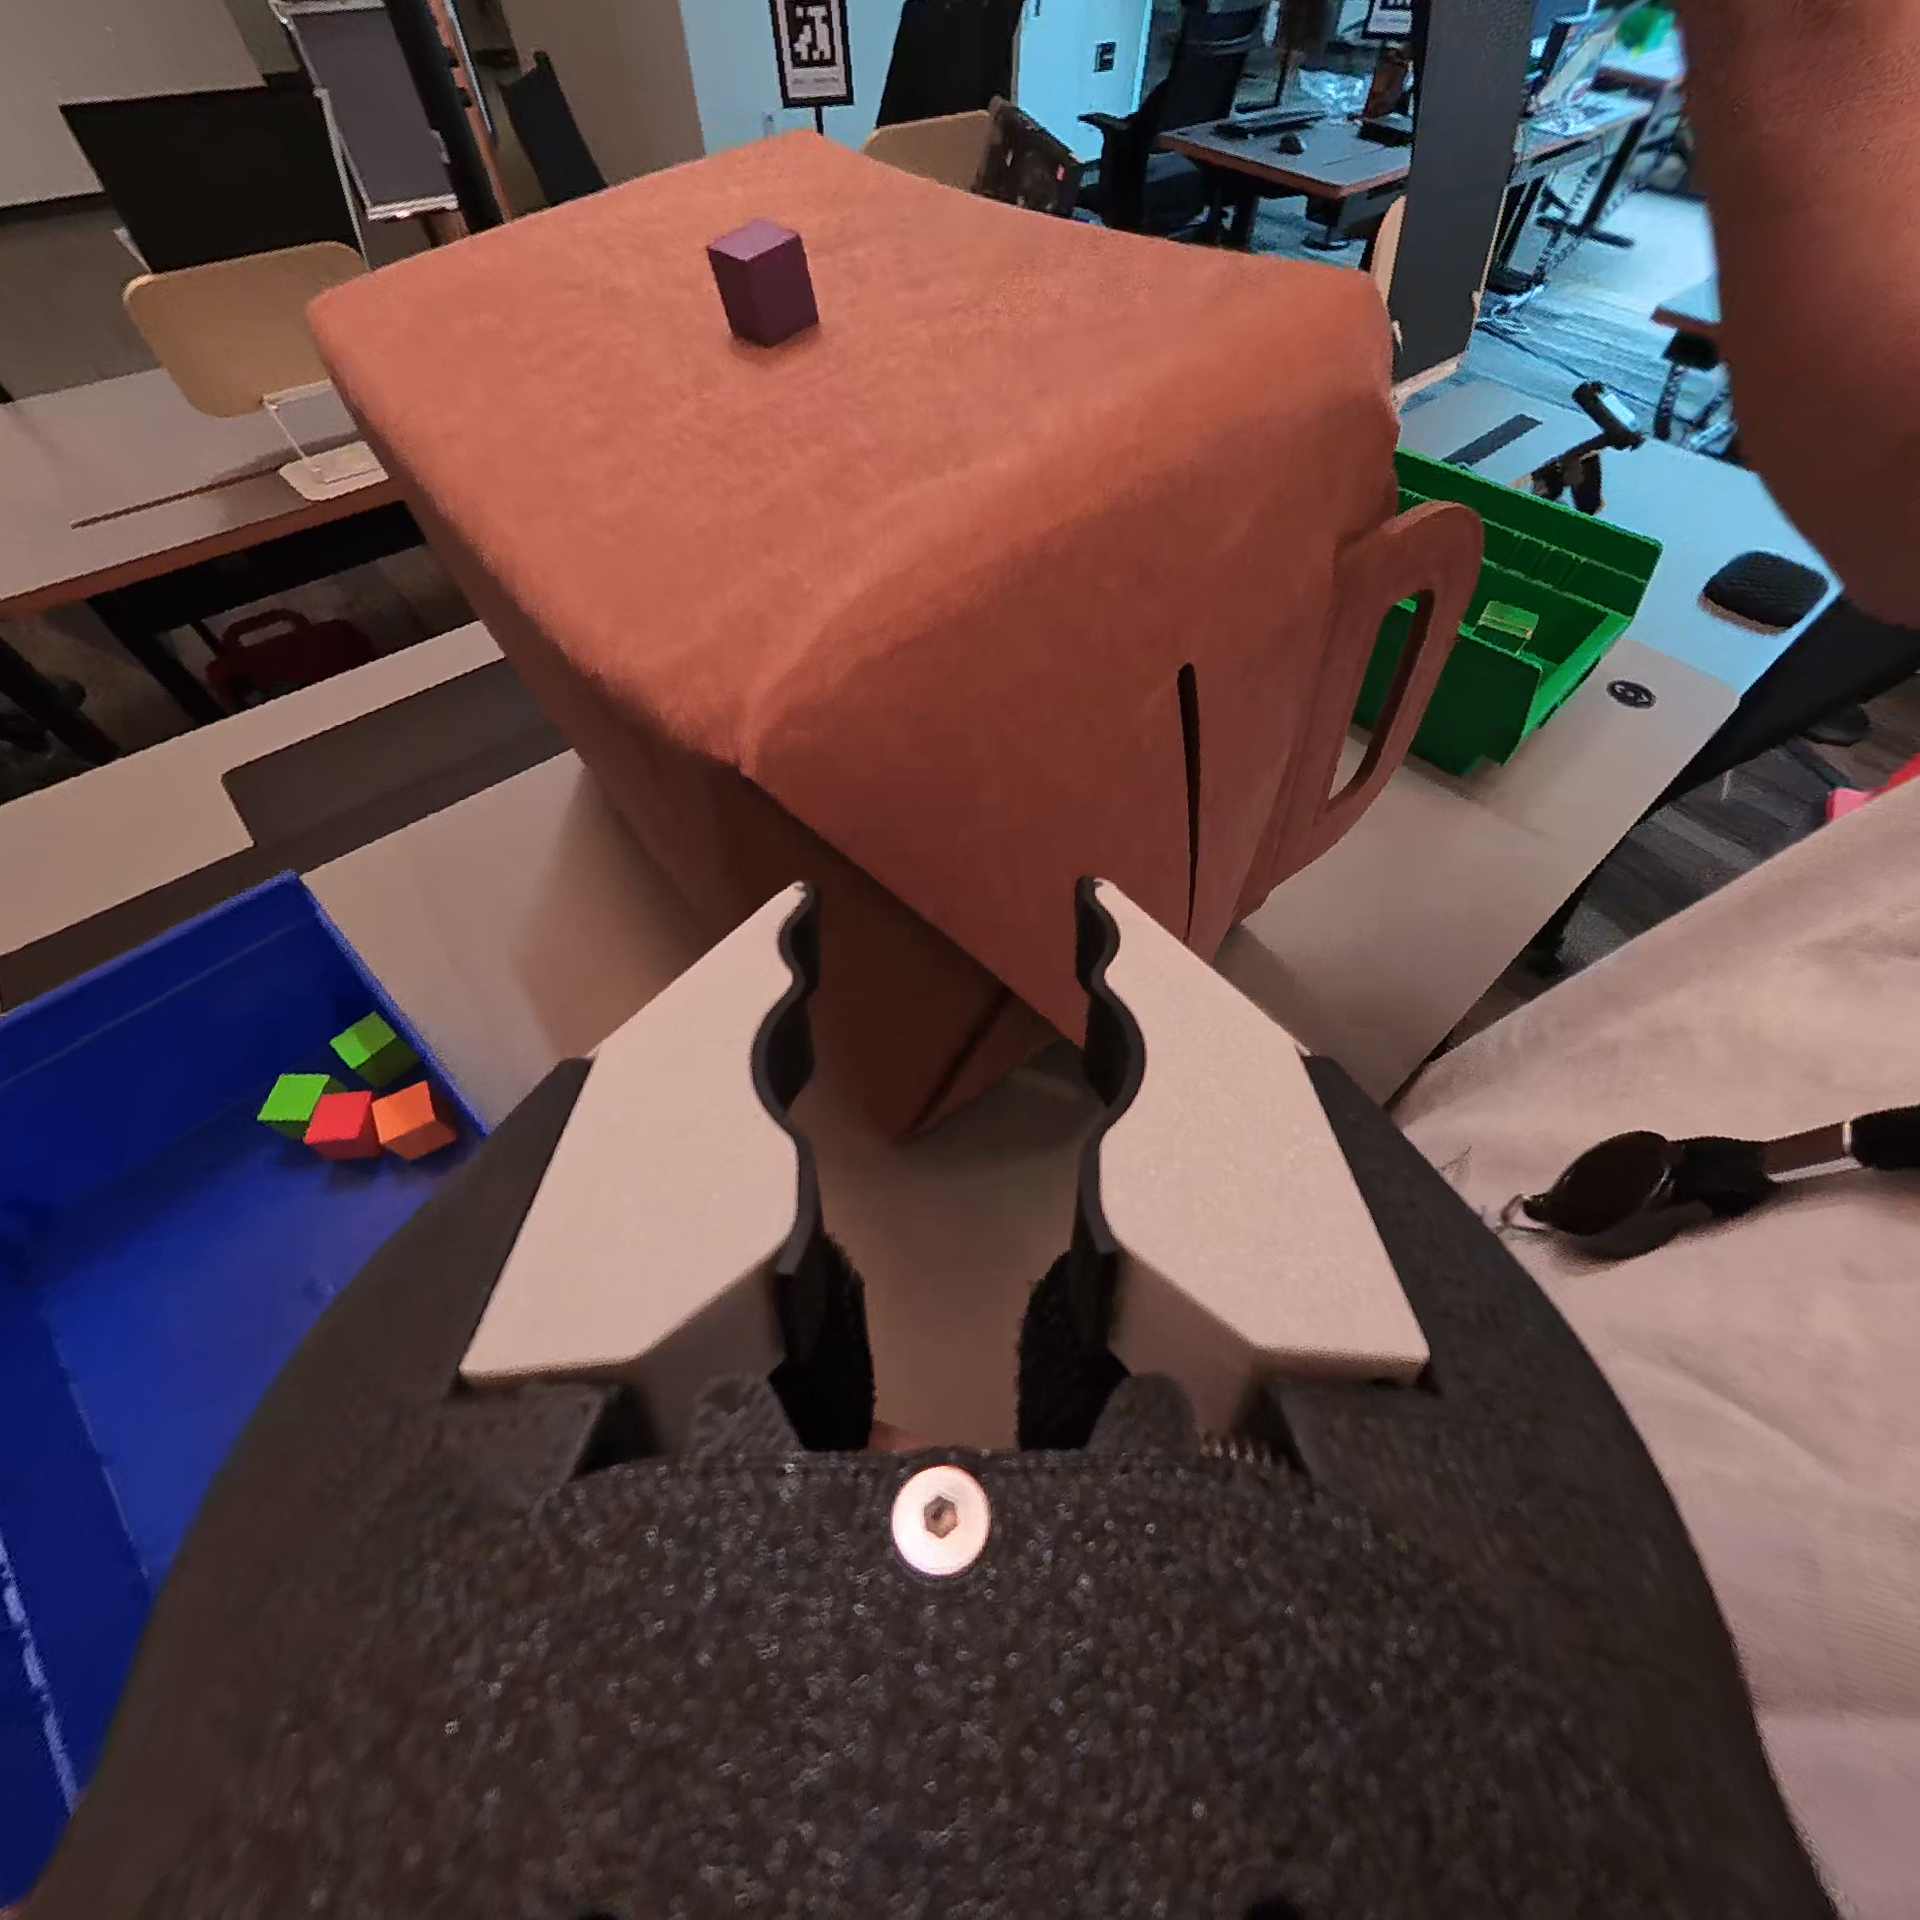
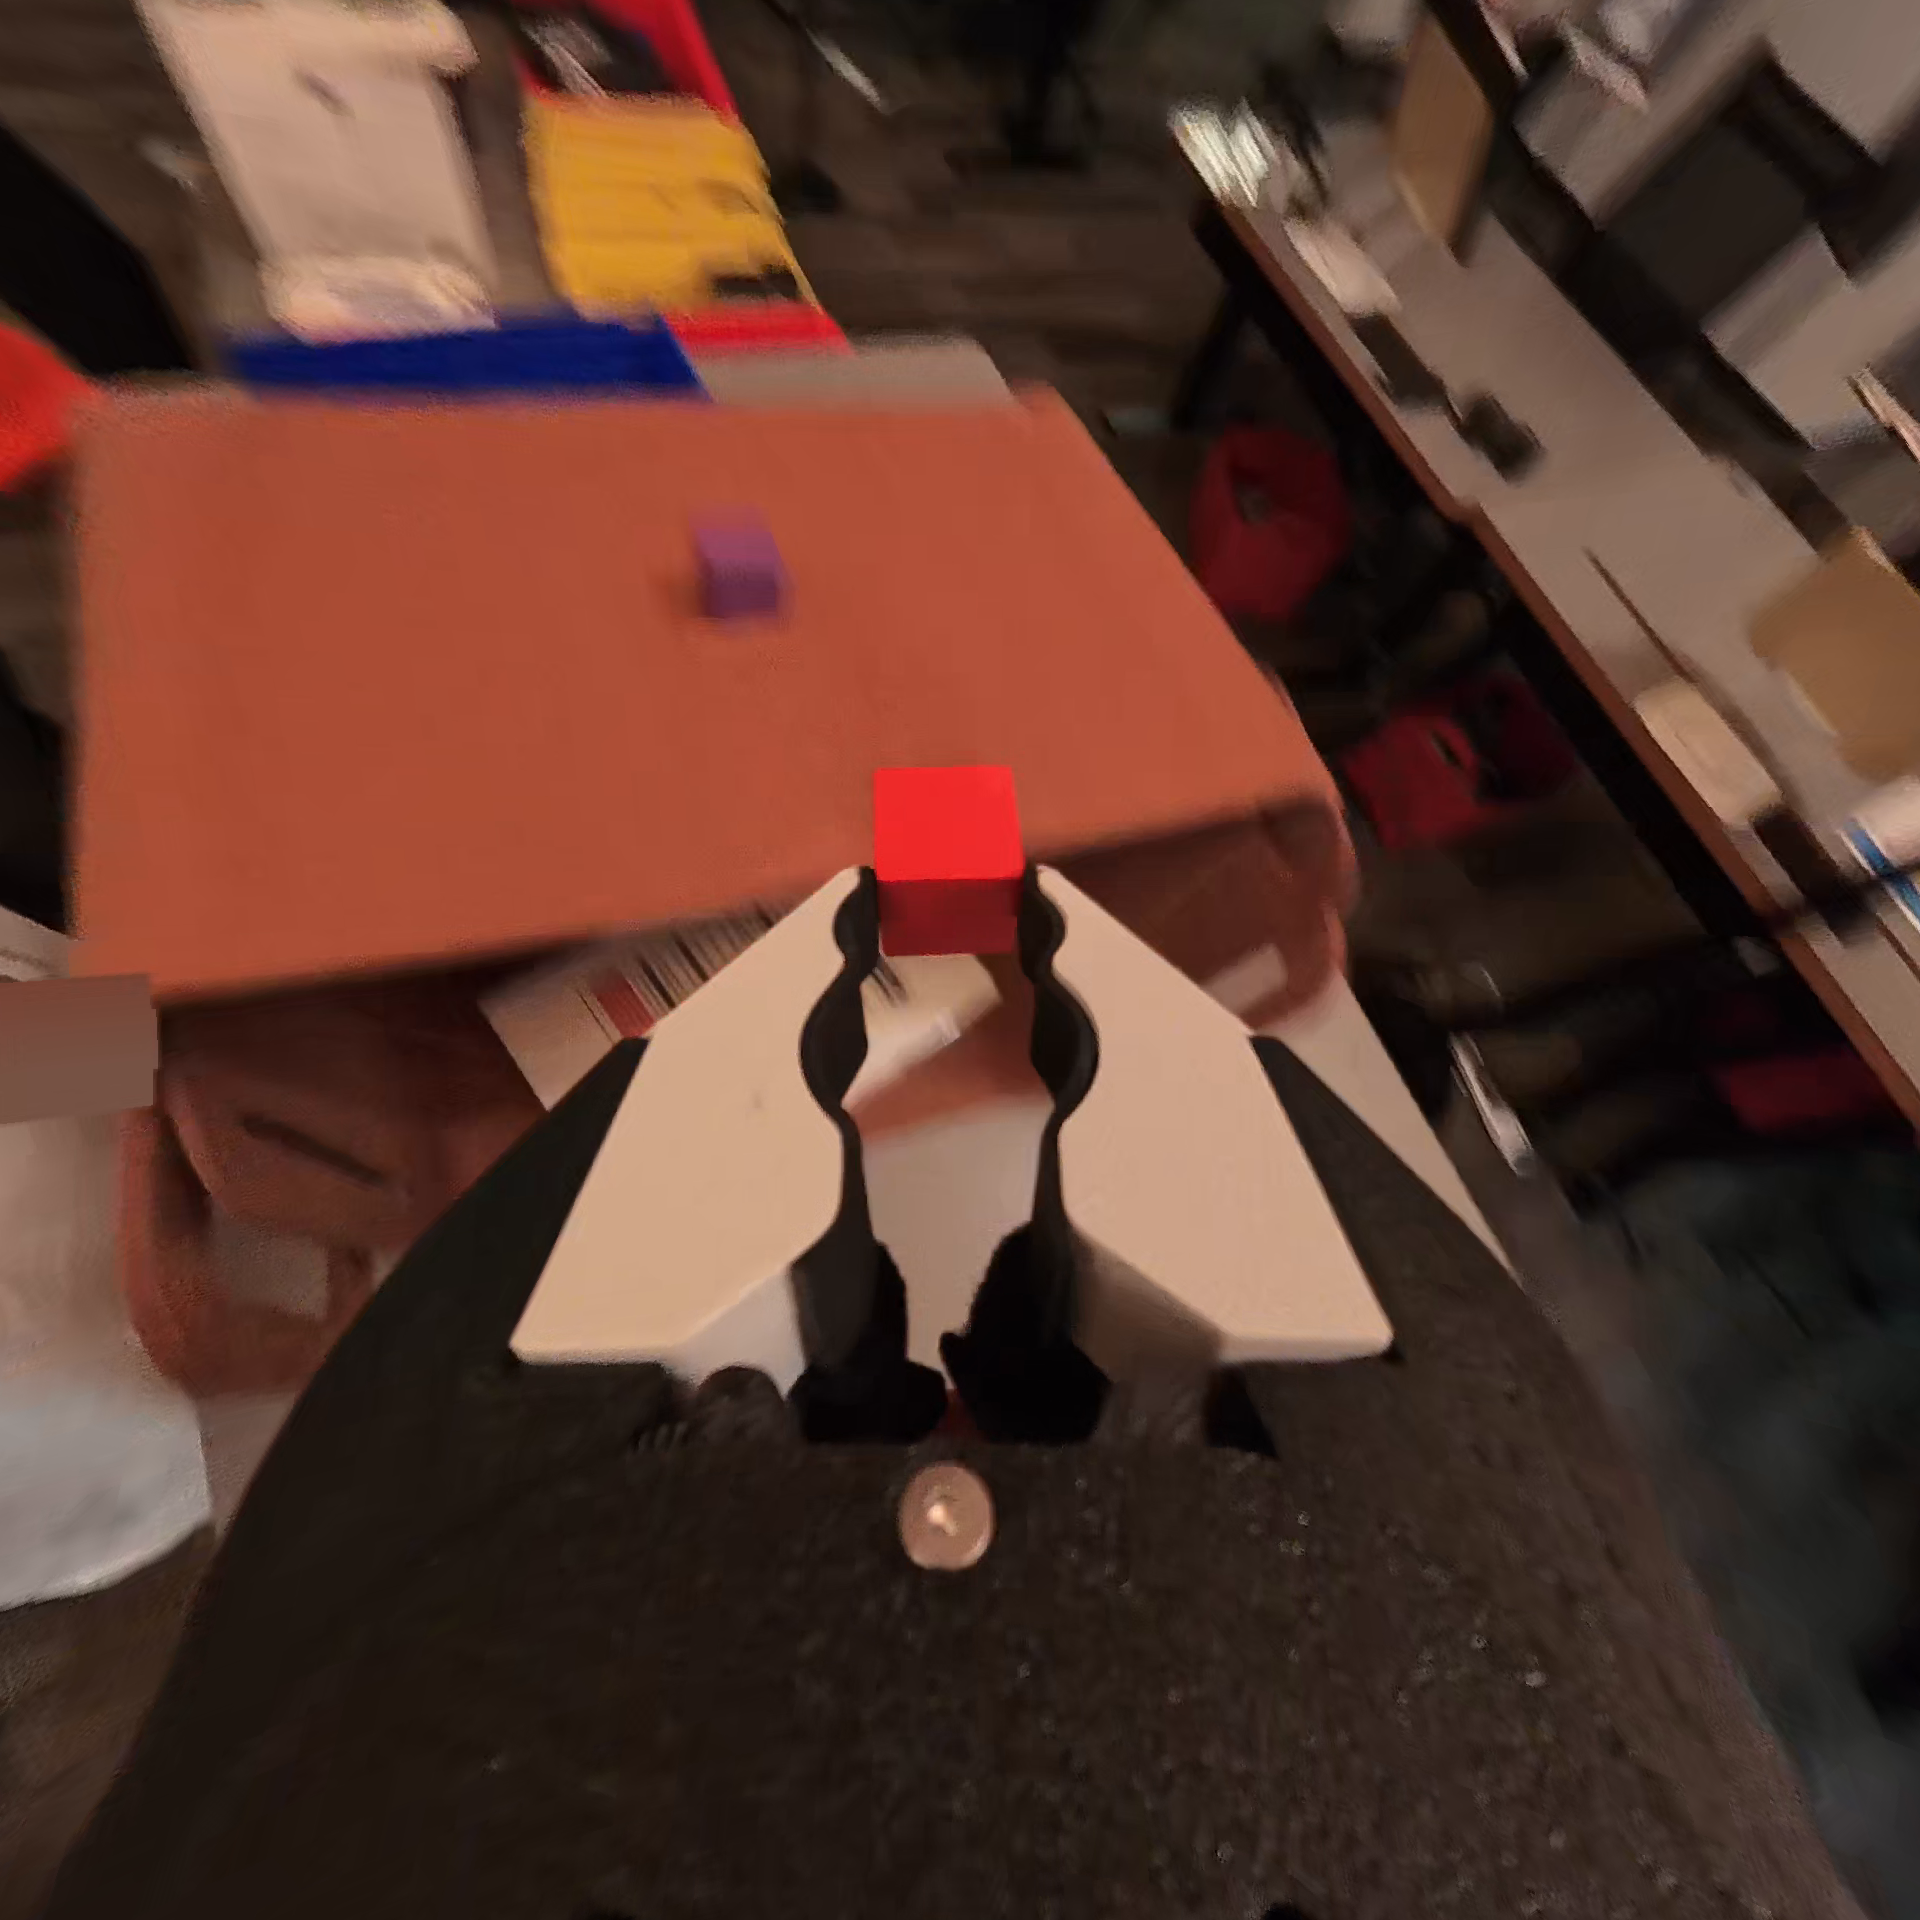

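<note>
The left gripper (image 1: 945, 904) has its jaws apart with nothing between them; through the gap shows the lower corner of a brown felt-covered box (image 1: 883, 540), which stands on the pale bench (image 1: 1340, 966) just ahead of the jaw tips. On the flat top of that box, well beyond the jaws and a little to their left, sits a purple cube (image 1: 762, 281). A handle loop hangs on the box's side, to the right of the jaws, and past it a green bin (image 1: 1496, 644) rests on the bench. To the left of the jaws and close beside the gripper body is a blue bin (image 1: 156, 1195); inside it lie two green cubes (image 1: 330, 1075), a red cube (image 1: 341, 1122) and an orange cube (image 1: 414, 1117), bunched together and touching. To the right of the jaws a pale cloth (image 1: 1714, 1351) fills the corner, with a dark strap lying on it.

The right gripper (image 2: 948, 878) has its jaws clamped on a bright red cube (image 2: 945, 860), held right at the jaw tips with its upper half standing above them. This view is smeared by motion. Beyond the jaws spreads the same brown box top (image 2: 468, 686), and on it, ahead and to the left of the jaws, stands the purple cube (image 2: 738, 566), apart from the held one. Beyond the far edge of the box a strip of blue bin (image 2: 457, 358) shows. Off to the right of the jaws, long shelves with blurred items run away.
</note>
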`<state>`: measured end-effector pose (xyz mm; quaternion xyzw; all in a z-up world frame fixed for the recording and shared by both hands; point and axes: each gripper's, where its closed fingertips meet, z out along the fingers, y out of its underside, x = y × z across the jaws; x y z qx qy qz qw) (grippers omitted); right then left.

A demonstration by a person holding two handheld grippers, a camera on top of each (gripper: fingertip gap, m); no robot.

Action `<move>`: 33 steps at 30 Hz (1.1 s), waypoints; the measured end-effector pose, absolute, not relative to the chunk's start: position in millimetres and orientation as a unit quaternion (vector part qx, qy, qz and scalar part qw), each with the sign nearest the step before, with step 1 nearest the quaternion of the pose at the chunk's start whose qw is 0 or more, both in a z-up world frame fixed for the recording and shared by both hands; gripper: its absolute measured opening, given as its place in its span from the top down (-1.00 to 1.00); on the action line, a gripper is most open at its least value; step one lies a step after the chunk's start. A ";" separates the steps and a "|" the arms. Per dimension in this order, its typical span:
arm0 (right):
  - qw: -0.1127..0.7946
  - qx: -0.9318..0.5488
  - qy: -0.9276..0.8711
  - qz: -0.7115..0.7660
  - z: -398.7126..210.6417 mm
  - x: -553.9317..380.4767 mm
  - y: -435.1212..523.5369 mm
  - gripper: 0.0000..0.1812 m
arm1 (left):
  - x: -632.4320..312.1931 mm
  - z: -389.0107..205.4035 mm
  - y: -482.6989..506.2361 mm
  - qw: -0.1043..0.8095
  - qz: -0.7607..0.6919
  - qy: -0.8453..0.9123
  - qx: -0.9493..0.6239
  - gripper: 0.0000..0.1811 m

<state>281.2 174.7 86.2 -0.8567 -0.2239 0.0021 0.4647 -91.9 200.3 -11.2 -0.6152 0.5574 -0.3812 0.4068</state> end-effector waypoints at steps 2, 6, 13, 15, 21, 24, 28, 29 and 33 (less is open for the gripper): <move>0.405 -0.897 -0.167 -0.053 56.9 334.0 124.8 0.71 | -86.6 -11.7 203.1 0.401 -0.379 0.562 -0.616 0.45; 0.289 -0.951 -0.059 -0.096 -37.5 413.4 31.9 0.71 | -79.9 -17.8 200.1 0.379 -0.379 0.573 -0.620 0.45; 0.183 -0.980 0.052 -0.059 -233.0 470.6 -57.6 0.71 | -65.0 -24.2 187.0 0.359 -0.366 0.584 -0.629 0.45; 0.200 -0.976 0.078 -0.044 -259.1 472.2 -59.7 0.71 | -60.7 -24.7 180.6 0.355 -0.364 0.589 -0.628 0.45; 0.214 -0.972 0.084 -0.039 -292.4 471.0 -57.9 0.71 | -54.4 -31.6 169.0 0.343 -0.345 0.602 -0.633 0.45; 0.213 -0.973 0.089 -0.017 -293.3 465.1 -54.5 0.71 | -53.3 -31.7 164.0 0.342 -0.346 0.603 -0.632 0.45; 0.202 -0.975 0.088 0.010 -301.9 456.0 -50.4 0.71 | -55.5 -29.8 161.2 0.347 -0.350 0.600 -0.630 0.45; 0.205 -0.975 0.089 0.015 -302.0 453.7 -47.9 0.71 | -57.0 -29.4 161.4 0.350 -0.349 0.600 -0.629 0.45; 0.206 -0.974 0.092 0.020 -299.8 448.2 -41.1 0.56 | -65.5 -29.0 163.4 0.356 -0.352 0.593 -0.631 0.45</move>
